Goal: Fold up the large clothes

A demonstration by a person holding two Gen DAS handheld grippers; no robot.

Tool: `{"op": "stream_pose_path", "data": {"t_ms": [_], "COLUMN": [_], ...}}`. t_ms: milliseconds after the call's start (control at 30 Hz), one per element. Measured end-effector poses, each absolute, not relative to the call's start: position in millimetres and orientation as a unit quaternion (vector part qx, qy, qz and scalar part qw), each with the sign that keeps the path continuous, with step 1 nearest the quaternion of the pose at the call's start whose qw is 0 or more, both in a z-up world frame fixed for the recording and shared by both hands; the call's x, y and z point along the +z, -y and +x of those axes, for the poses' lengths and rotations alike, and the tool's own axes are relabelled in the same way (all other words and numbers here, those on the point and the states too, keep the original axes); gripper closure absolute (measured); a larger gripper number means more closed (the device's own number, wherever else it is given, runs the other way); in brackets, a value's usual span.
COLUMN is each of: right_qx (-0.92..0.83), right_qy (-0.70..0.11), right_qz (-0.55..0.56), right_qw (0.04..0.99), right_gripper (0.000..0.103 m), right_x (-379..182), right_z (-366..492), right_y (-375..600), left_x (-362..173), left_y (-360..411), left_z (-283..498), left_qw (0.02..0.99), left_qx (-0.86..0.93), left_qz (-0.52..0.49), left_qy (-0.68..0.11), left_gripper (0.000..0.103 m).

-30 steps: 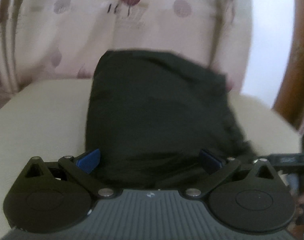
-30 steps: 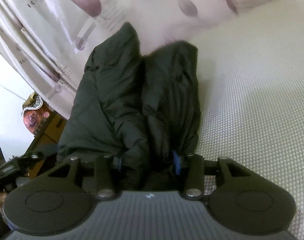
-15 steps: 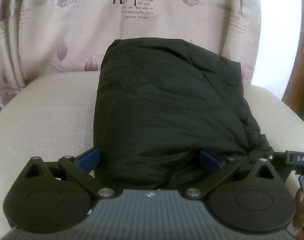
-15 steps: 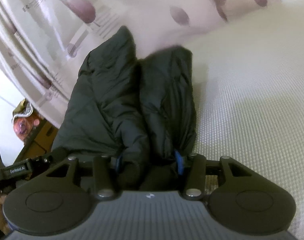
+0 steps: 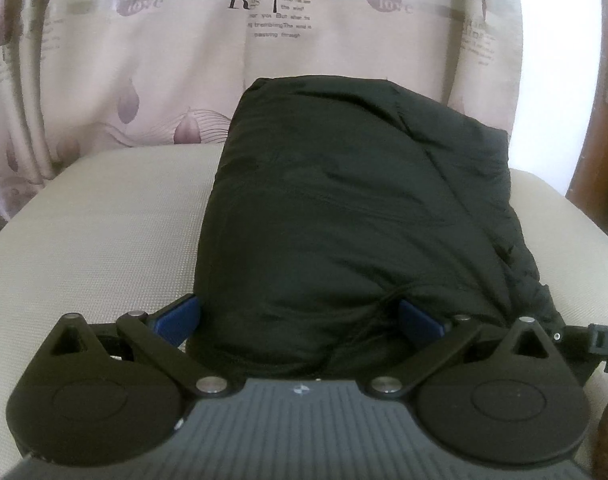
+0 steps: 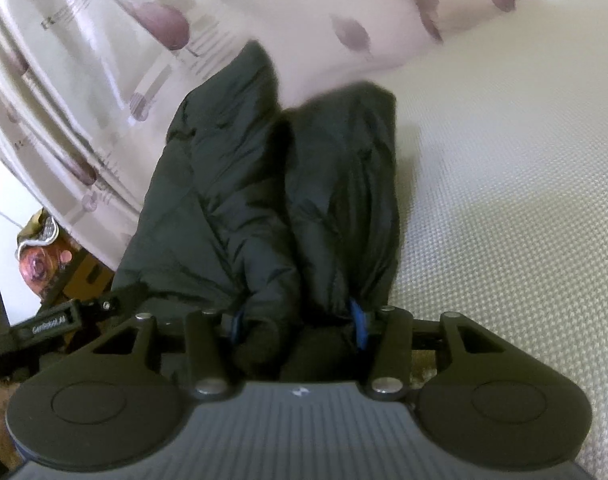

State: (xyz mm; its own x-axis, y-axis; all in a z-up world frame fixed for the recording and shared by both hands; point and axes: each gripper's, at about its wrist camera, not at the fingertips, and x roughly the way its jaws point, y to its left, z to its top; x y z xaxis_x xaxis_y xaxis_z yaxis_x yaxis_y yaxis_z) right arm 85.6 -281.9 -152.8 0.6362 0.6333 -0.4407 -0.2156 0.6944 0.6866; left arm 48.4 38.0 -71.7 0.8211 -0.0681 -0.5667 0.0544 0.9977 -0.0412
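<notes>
Left wrist view first: the left gripper [image 5: 299,316] sits low at the near edge, its blue pads spread wide with the end of the black jacket [image 5: 360,216] bulging between them. Both pads touch the fabric, so it grips the jacket's near end. From there the folded jacket runs straight away from the camera, long axis pointing toward the curtain [image 5: 143,60], lying on the cream woven surface [image 5: 95,232]. Its top shows as one smooth, broad panel. At far right, a corner of the other tool pokes in.

Right wrist view now: the right gripper [image 6: 299,324] is half closed, blue pads pressed into a bunched end of the jacket [image 6: 239,200], clamping it. Here the jacket shows what the other view hides: two puffy quilted layers side by side with a dark crease between, running away and slightly left toward the blurred curtain [image 6: 103,60]. The surface [image 6: 504,220] spreads right; a wooden piece of furniture [image 6: 79,272] shows at left.
</notes>
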Motion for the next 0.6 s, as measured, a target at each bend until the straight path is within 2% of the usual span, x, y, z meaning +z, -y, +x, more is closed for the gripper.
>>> {"op": "stream_pose_path", "data": {"t_ms": [433,600], "right_qx": [0.255,0.261], "right_qy": [-0.341,-0.335], "right_qz": [0.32,0.33], "right_qw": [0.846,0.843], "right_gripper": [0.055,0.054], "right_x": [-156,-161], "right_z": [86,85], "right_y": [285,289], "left_x": [-67,-81], "left_y": [-103,-105], "left_z": [48,42], "left_qw": [0.951,0.948], "left_qx": [-0.06,-0.084], "left_qz": [-0.085,-0.075], "left_qy": [-0.291,-0.297], "left_gripper": [0.0,0.0]}}
